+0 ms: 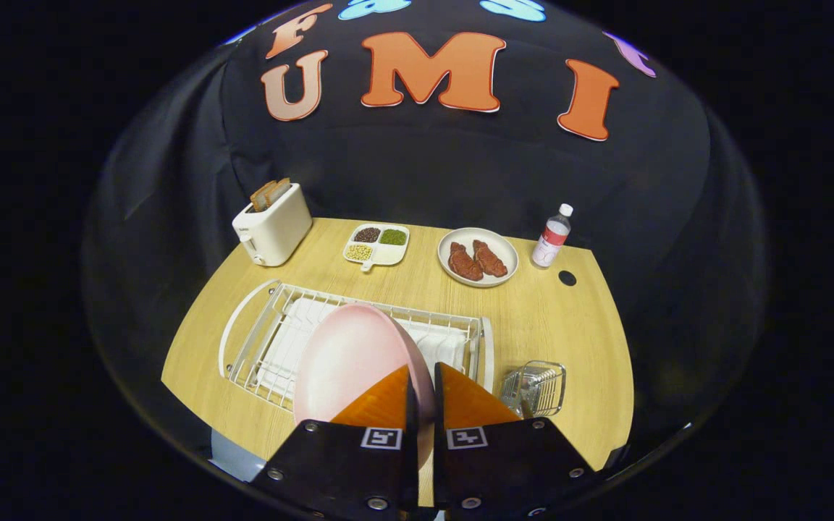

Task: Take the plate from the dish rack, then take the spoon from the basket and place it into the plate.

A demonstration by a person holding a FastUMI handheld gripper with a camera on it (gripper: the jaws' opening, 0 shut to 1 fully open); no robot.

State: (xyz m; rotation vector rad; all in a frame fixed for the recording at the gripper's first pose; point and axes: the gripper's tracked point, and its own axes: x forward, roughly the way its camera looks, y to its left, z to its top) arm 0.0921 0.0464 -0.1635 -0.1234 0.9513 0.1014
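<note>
Hand-held gripper [423, 380] clamping pink plate [348, 362]

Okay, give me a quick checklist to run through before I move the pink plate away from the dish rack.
1. Gripper shut on the pink plate, rim between both fingers: ok.
2. Plate fully clear of the dish rack wires: cannot tell; its lower edge is hidden.
3. Bare table to set it on, beyond the wire basket: ok.
4. Spoon in the basket: cannot tell; too small.
5. Bottle and plate of meat well away: ok.
</note>
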